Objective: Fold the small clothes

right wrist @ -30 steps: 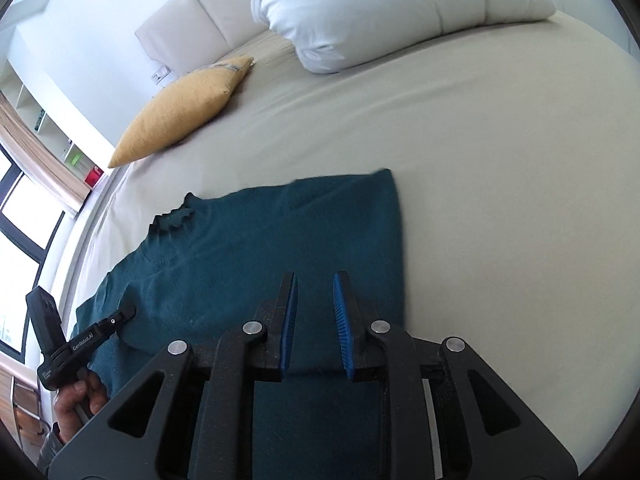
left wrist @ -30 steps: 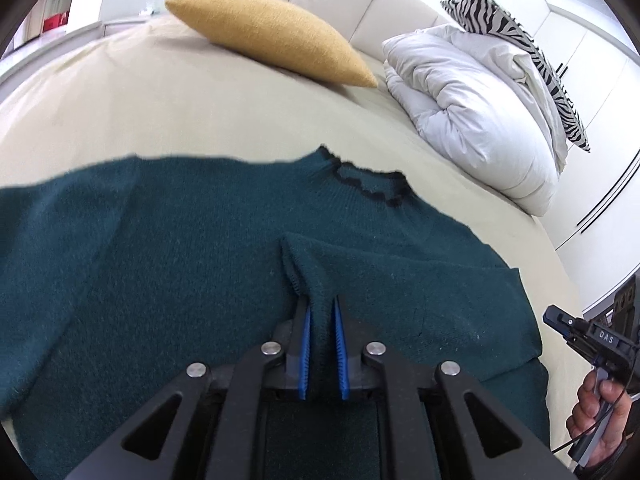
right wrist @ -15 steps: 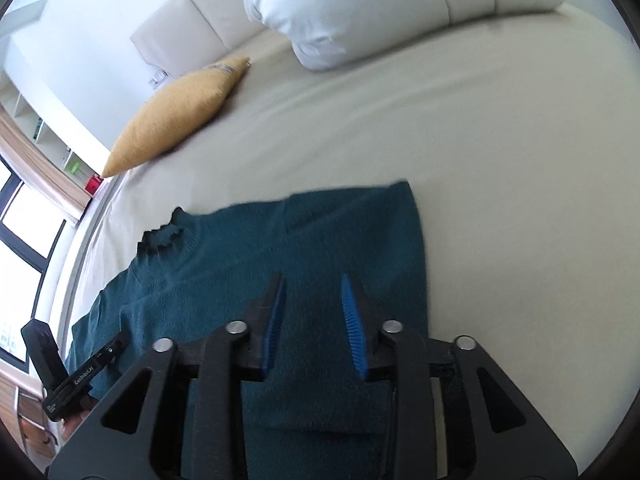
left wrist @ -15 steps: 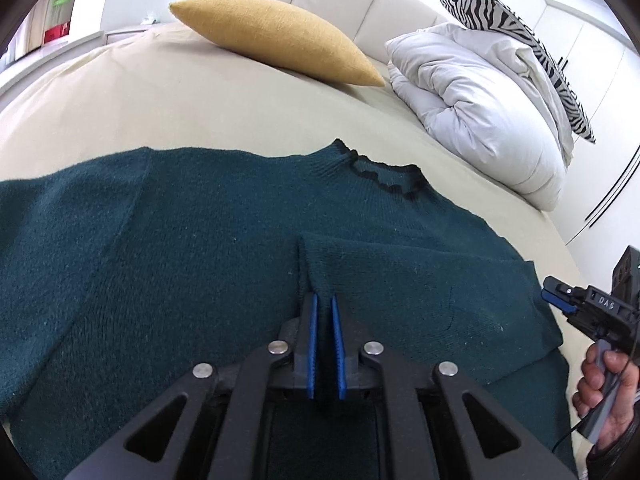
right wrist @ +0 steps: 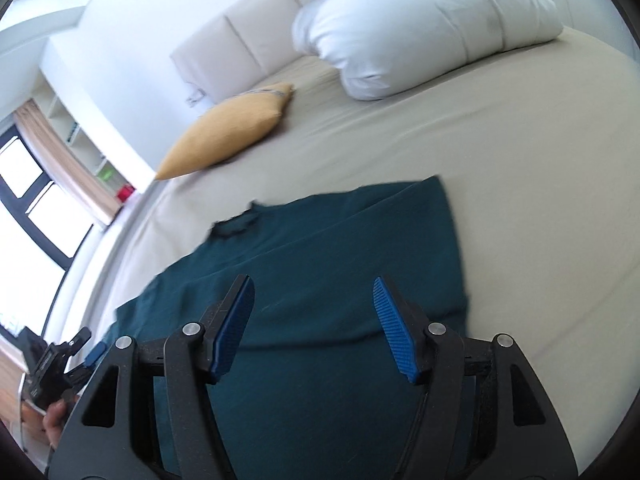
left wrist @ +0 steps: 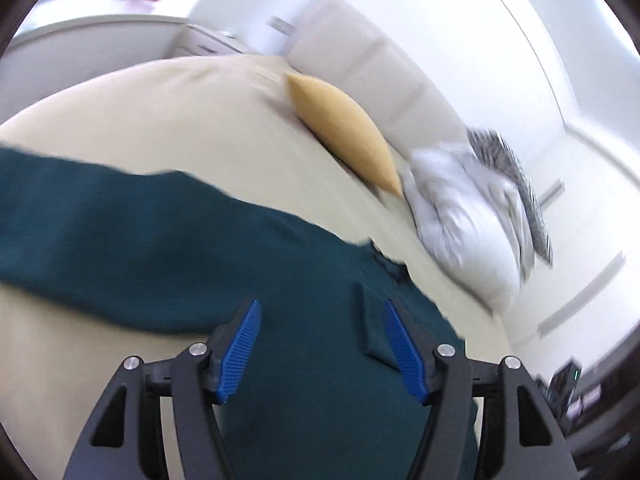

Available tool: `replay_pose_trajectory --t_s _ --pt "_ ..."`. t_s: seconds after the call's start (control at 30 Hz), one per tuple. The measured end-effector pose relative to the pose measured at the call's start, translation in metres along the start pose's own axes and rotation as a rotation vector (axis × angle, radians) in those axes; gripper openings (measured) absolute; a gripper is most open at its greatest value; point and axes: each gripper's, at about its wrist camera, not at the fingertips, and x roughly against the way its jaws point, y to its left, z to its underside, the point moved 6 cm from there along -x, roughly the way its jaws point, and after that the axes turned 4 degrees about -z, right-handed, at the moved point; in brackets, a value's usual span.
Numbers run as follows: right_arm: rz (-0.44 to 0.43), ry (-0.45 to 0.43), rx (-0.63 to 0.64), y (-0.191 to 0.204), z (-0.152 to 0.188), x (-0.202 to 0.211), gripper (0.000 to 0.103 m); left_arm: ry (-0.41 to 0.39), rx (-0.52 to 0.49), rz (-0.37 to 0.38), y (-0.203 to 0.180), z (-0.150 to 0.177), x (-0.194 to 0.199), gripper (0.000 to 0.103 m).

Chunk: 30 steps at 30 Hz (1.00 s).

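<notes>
A dark teal knit sweater (left wrist: 304, 320) lies flat on the beige bed (left wrist: 160, 128). Its right sleeve is folded in over the body, with the cuff end (left wrist: 372, 332) near my left gripper. Its left sleeve (left wrist: 80, 232) stretches out to the left. My left gripper (left wrist: 322, 350) is open and empty above the body. In the right wrist view the sweater (right wrist: 340, 264) shows a straight folded right edge and a dark collar (right wrist: 236, 226). My right gripper (right wrist: 314, 326) is open and empty above it. The left gripper also shows in the right wrist view (right wrist: 60, 360).
A mustard cushion (left wrist: 344, 128) and a white duvet (left wrist: 468, 216) with a zebra-print pillow (left wrist: 508, 168) lie at the head of the bed. The cushion (right wrist: 228, 132) and duvet (right wrist: 420, 28) also show in the right wrist view. Windows (right wrist: 32, 216) are at the left.
My left gripper has let go of the folded sleeve, opened wide and swung left. My right gripper has opened wider and pulled back a little.
</notes>
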Motion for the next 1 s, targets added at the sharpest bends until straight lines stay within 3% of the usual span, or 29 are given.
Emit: replay_pose_trajectory --t_s 0.23,0.33,0.5,0.57,0.67,0.77,0.8,0.9,1.0 --pt "-0.128 0.049 -0.040 0.051 0.056 0.025 0.061 -0.166 0.495 -0.064 0.152 -0.021 0.091 0.067" --pt "-0.133 0.068 -0.045 0.066 0.074 0.026 0.061 -0.226 0.618 -0.081 0.184 -0.019 0.112 0.072" --pt "-0.143 0.089 -0.058 0.085 0.093 0.028 0.061 -0.232 0.798 -0.060 0.218 -0.012 0.096 0.076" --pt "-0.145 0.089 -0.051 0.093 0.099 0.030 0.061 -0.246 0.862 -0.037 0.231 -0.011 0.088 0.071" --pt "-0.146 0.085 -0.046 0.095 0.099 0.034 0.061 -0.271 0.961 -0.006 0.250 -0.020 0.079 0.055" --pt "-0.147 0.083 -0.053 0.093 0.101 0.037 0.061 -0.279 1.026 -0.017 0.269 -0.027 0.072 0.026" --pt "-0.147 0.082 -0.057 0.090 0.101 0.037 0.061 -0.274 1.043 -0.024 0.274 -0.028 0.070 0.011" --pt "-0.149 0.080 -0.071 0.081 0.103 0.038 0.061 -0.266 0.978 -0.070 0.263 -0.038 0.071 0.008" --pt "-0.149 0.077 -0.096 0.068 0.108 0.041 0.061 -0.281 0.744 -0.124 0.209 -0.070 0.075 0.008"
